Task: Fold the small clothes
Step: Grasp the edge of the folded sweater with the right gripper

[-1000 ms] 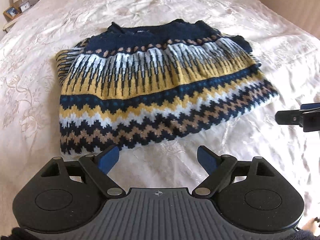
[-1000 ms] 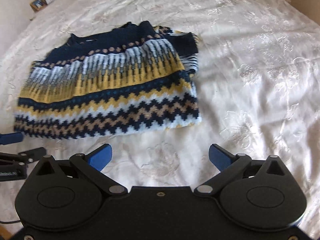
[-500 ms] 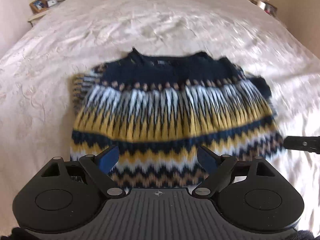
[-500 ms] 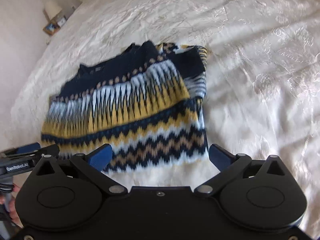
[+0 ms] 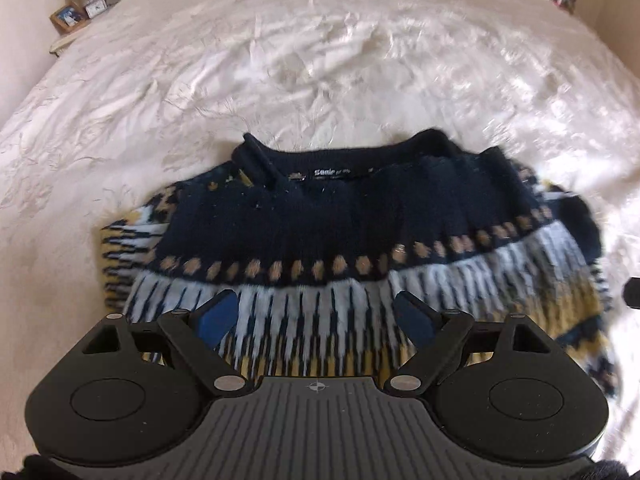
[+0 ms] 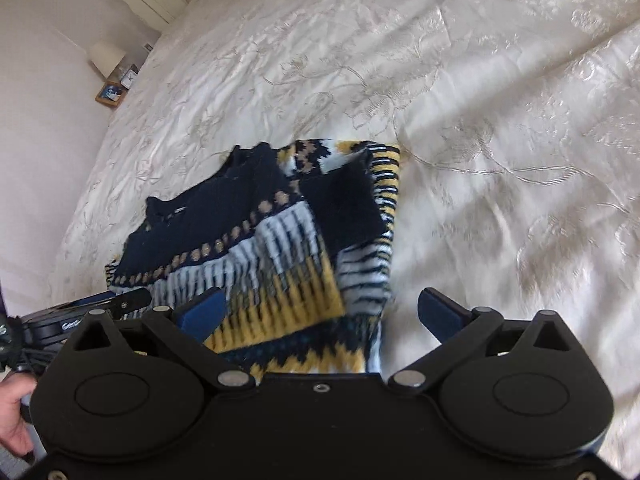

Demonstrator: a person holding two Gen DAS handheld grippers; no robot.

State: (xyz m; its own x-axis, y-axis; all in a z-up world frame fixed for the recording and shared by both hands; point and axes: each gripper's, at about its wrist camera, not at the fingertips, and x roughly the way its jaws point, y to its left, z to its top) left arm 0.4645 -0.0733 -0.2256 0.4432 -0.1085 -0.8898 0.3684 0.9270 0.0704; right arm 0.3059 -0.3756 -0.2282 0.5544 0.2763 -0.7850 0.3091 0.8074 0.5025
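Both tongs are advancing from the bed's edge over the patterned sweater point(image 5: 360, 240) lying on the bed point(image 5: 320, 60), left tongs point(image 5: 318, 318) and right tongs point(image 6: 320, 316) released, empty; next likely gripping its sides for another fold.

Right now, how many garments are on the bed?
1: a patterned knit sweater, partly folded on the bedspread, under both open grippers. Anything tucked beneath it would be hidden.
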